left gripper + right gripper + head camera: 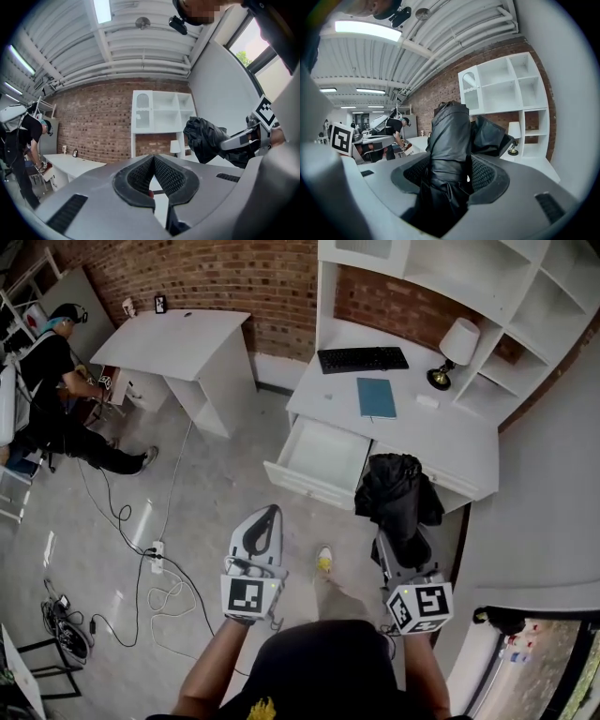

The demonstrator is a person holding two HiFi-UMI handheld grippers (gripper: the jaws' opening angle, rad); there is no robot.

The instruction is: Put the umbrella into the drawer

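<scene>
From the head view, the drawer (pixel 323 457) stands pulled out of the white bench (pixel 450 442), and its inside looks bare. The umbrella (pixel 398 491), a folded black bundle with loose cloth, hangs in the air in front of the bench, to the right of the drawer and not yet over it. The right hand-held gripper (pixel 405 554) holds it from below. The left hand-held gripper (pixel 267 523) hovers over the floor, apart from both. A keyboard (pixel 363 359), a notebook (pixel 376 397) and a lamp (pixel 455 345) sit further back, out of the way.

In the left gripper view, the left hand-held gripper (pixel 153 161) has its jaws brought together at the tips with nothing between them. The umbrella (pixel 206 138) shows off to the right.

In the right gripper view, the right hand-held gripper (pixel 451 176) is clamped on the umbrella (pixel 450 136) around its lower part, with the cloth bunched above the jaws.

The carry to the drawer is probably the step in hand. It would go best by swinging the bundle left until it is over the opening, then tipping it to lie along the drawer's length. It should be lowered well inside before letting go, since the loose cloth may drape over the front edge. The free gripper could tuck it in.
</scene>
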